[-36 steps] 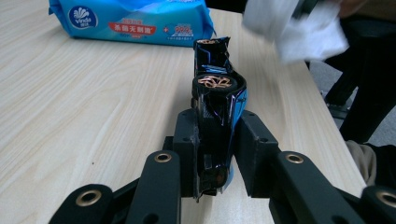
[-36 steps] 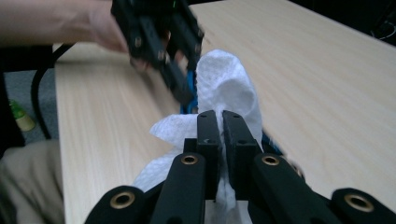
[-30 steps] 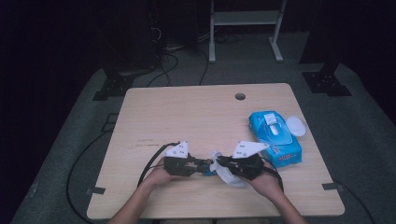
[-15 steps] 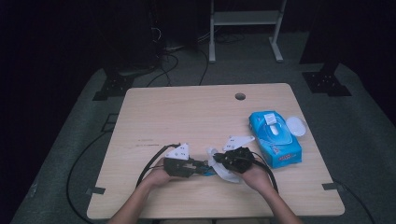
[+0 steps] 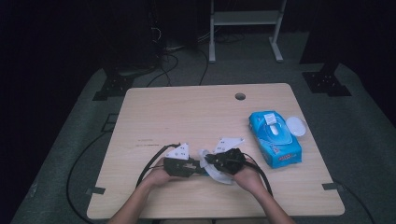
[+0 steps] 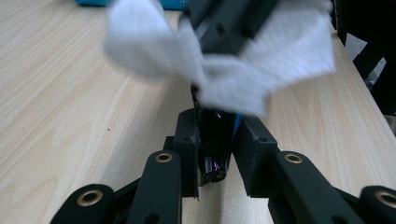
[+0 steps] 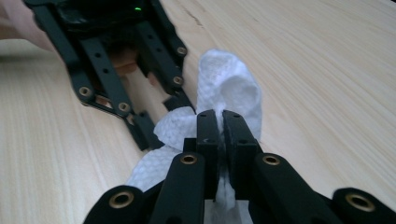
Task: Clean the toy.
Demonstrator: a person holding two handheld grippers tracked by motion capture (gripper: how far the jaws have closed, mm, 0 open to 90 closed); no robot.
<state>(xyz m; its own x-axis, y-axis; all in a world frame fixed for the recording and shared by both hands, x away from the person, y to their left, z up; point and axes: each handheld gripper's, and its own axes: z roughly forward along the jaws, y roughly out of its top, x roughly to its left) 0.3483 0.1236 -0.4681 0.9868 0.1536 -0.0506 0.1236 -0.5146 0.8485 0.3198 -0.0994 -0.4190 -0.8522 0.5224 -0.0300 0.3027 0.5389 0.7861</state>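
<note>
At the table's (image 5: 154,116) near edge, a white wipe (image 5: 215,171) is pinched in the right claw (image 5: 209,160), its jaws pressed together on a bunched fold. Just left of the wipe, the left claw (image 5: 201,166) is clamped on a small dark object (image 6: 214,140) that cannot be identified; both hands are held low and level, tips facing, the wipe lying between them. Farther right of the wipe, a blue wipes pack (image 5: 274,138) is seen with a white lid (image 5: 296,126) beside it.
</note>
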